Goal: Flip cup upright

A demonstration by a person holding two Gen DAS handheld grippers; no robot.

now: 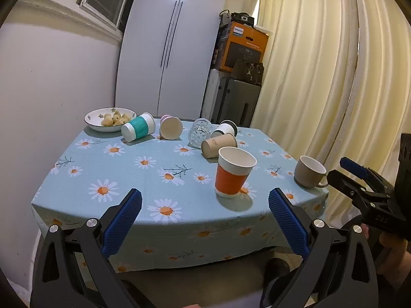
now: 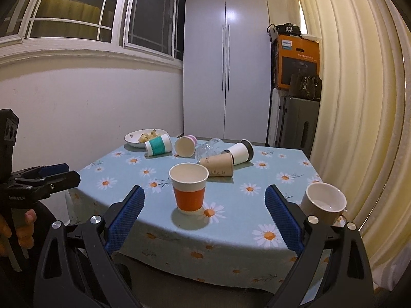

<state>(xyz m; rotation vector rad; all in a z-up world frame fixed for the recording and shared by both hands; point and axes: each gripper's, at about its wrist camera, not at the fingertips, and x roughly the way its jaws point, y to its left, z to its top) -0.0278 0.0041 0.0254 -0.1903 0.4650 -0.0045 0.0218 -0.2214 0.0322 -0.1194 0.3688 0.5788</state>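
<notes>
- Cups crowd my view: the orange cup (image 1: 234, 171) (image 2: 189, 188) stands upright near the front of the table (image 1: 108, 154) (image 2: 287, 164), mouth up.
- My left gripper (image 1: 205, 222) is spread wide, its blue pads (image 1: 122, 222) apart and holding nothing, short of the table's front edge.
- My right gripper (image 2: 204, 219) is spread just as wide, pads (image 2: 282, 219) touching nothing; the orange cup sits beyond and between them in the right wrist view.
- I see a beige mug (image 1: 309, 171) (image 2: 324, 202) upright at the right front corner, well apart from the orange cup.
- 5 vessels lie on their sides at the back: a teal cup (image 1: 138, 127) (image 2: 158, 146), a pink cup (image 1: 170, 127) (image 2: 185, 145), a glass (image 1: 198, 132) (image 2: 207, 148), a brown paper cup (image 1: 218, 144) (image 2: 218, 166) and a white cup with a black lid (image 1: 224, 128) (image 2: 240, 151).
- A bowl of food (image 1: 109, 119) (image 2: 143, 136) sits at the back left, just beside the teal cup.
</notes>
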